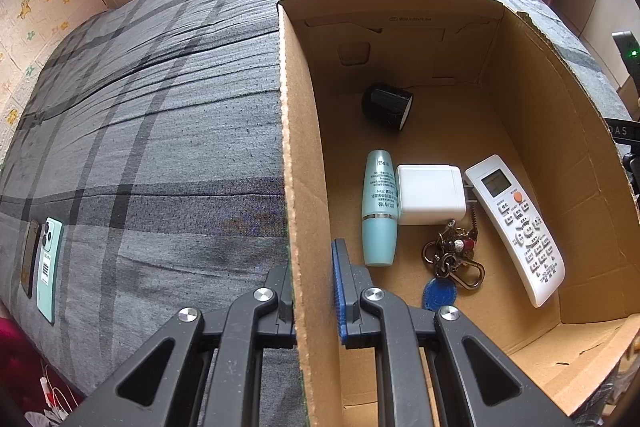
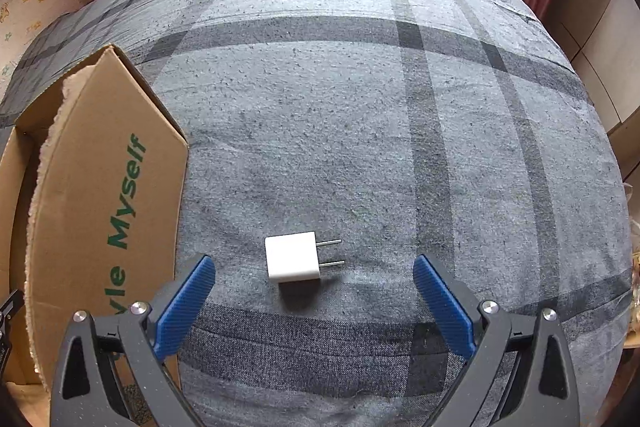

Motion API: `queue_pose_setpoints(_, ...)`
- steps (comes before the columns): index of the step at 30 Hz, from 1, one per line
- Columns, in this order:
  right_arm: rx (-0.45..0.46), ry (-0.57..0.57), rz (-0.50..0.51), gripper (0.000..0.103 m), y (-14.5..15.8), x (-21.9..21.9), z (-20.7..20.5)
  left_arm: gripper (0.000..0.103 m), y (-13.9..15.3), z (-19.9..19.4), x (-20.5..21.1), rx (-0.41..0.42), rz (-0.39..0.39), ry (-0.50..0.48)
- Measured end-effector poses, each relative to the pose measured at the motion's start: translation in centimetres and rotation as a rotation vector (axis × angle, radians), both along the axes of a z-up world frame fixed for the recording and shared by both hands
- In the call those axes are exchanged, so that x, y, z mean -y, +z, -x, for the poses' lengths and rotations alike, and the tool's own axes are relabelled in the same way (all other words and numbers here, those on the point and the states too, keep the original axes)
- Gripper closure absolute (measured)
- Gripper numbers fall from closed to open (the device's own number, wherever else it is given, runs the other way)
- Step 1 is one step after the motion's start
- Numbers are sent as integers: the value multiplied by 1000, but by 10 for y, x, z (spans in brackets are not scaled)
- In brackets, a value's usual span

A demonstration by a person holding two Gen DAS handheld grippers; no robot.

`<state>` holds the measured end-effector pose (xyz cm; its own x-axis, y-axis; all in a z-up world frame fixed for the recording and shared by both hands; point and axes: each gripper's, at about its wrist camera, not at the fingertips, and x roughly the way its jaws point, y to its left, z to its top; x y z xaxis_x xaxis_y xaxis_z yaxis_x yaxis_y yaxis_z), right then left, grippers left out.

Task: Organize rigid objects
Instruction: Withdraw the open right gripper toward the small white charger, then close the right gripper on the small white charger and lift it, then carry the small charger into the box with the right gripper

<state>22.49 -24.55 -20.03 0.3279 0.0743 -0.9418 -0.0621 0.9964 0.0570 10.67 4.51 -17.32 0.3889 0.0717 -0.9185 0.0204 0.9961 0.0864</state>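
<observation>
Small white square plastic plug with two thin metal prongs (image 2: 293, 262) lying flat on the grey checked bed cover (image 2: 360, 107), beside the brown cardboard box (image 2: 104, 187). Right gripper (image 2: 314, 303) wide open above it, one blue pad on each side, not touching. Left gripper (image 1: 316, 291) shut tight on the box's side wall. Risks: soft cover sinking, plug tipping or sliding away; pads catching the prongs and twisting it; a bump against the box.

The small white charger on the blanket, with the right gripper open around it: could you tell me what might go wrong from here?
1. The small white charger lies on soft blanket; closing fingers could tip it or pinch fabric.
2. Its prongs point toward the other finger, making a poor gripping surface.
3. The left gripper clamps the cardboard box wall; letting go might shift it.
</observation>
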Motion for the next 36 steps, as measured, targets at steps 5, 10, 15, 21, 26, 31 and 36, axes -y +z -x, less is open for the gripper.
queue_pose_setpoints(5, -22, 7, 4, 14, -13, -1, -7, 89, 0, -2, 0, -5, -3, 0)
queue_pose_setpoints(10, -37, 21, 9, 34, -20, -6, -11, 89, 0, -2, 1, -4, -7, 1)
queue_pose_setpoints(15, -53, 31, 16, 55, -21, -10, -11, 89, 0, -2, 2, -3, -8, 1)
queue_pose_setpoints(21, -47, 36, 26, 55, -12, -13, -4, 89, 0, -1, 2, -2, -8, 1)
queue_pose_setpoints(26, -34, 36, 35, 55, 4, -12, 7, 89, 0, -1, 0, 0, 0, 4)
queue_pose_setpoints(31, -18, 36, 45, 55, 20, -13, 19, 89, 1, -1, 0, 2, -4, 1)
queue_pose_setpoints(36, 10, 38, 49, 55, 39, -14, 27, 89, 0, 0, -1, 4, -2, 2)
